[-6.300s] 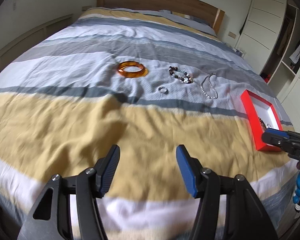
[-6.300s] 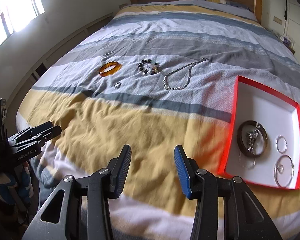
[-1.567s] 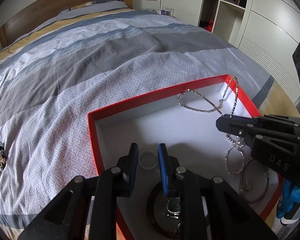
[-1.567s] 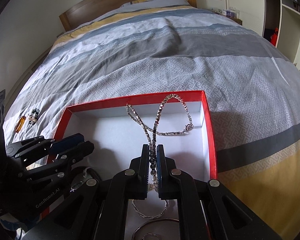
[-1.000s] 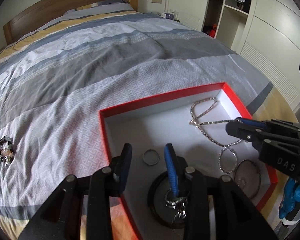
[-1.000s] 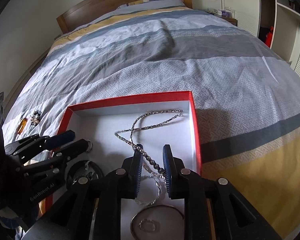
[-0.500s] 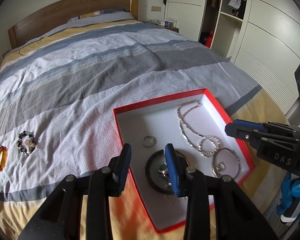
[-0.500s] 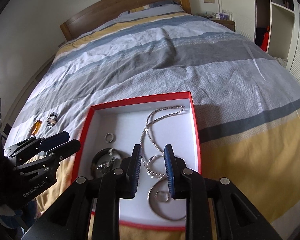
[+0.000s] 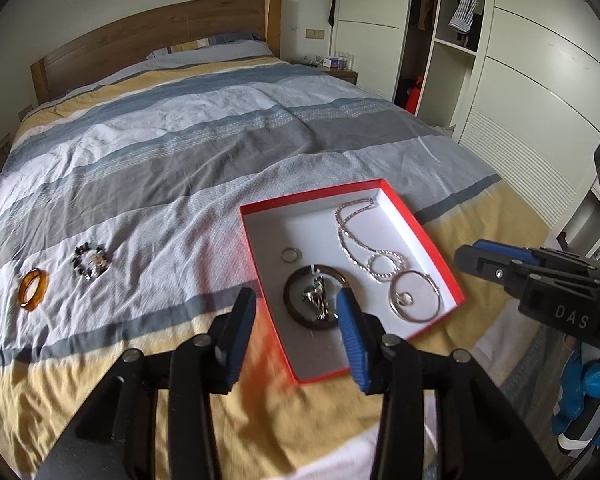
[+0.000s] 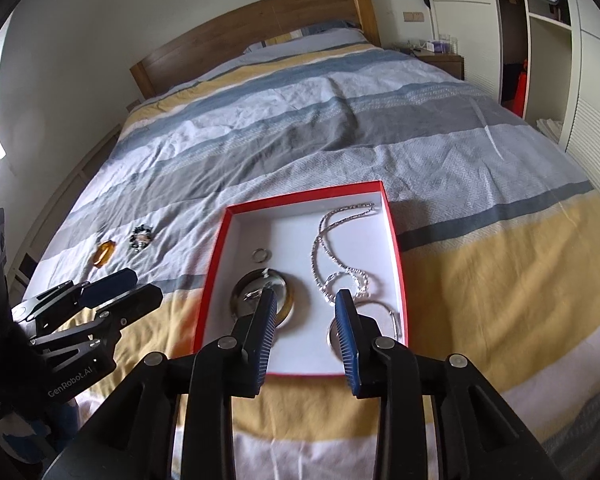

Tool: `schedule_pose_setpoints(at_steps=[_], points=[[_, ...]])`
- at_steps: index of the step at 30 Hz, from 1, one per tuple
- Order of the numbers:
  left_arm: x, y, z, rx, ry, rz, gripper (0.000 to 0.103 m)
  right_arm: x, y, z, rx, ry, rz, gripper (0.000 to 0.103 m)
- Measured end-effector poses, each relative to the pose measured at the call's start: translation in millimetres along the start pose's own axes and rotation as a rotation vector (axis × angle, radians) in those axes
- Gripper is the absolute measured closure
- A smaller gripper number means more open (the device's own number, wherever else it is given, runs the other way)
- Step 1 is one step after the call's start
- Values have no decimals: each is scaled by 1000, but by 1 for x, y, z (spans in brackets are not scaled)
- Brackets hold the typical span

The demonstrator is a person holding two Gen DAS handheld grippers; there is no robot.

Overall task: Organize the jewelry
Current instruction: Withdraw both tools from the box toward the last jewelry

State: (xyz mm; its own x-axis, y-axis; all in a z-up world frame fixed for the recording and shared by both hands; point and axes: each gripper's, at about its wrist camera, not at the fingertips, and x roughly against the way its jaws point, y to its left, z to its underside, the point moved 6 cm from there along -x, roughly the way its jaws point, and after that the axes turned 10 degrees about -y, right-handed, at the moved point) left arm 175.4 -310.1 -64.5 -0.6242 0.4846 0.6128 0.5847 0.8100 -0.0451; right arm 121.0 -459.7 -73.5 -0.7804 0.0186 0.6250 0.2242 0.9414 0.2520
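In the red box [image 9: 420, 236], a looped silver chain [image 9: 350, 236]; both jaws opening, empty.

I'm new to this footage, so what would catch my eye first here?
A red box sits on the striped bed, holding a silver chain, hoops and a small ring. Left of it, an amber bangle and a beaded bracelet lie loose on the cover.

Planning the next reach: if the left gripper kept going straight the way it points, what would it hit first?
Probably the dark round bangle inside the red-rimmed white box; the opening, empty left gripper frames it, though depth is uncertain.
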Motion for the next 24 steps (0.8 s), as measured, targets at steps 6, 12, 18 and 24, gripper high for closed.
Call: schedule_pose_setpoints(at_steps=[6,12,18,24], points=[[42,2,10,-14,-38,-46,62,34,15,9,8,-27,-14,72],[76,14,24,3,-61,-98,57,59,31,18,14,-46,-26,70],[101,23,47,17,-61,-128,57,76,51,34,30,-47,-37,68],[133,46,64,50,-81,-197,57,91,72,45,52,-45,-46,67]])
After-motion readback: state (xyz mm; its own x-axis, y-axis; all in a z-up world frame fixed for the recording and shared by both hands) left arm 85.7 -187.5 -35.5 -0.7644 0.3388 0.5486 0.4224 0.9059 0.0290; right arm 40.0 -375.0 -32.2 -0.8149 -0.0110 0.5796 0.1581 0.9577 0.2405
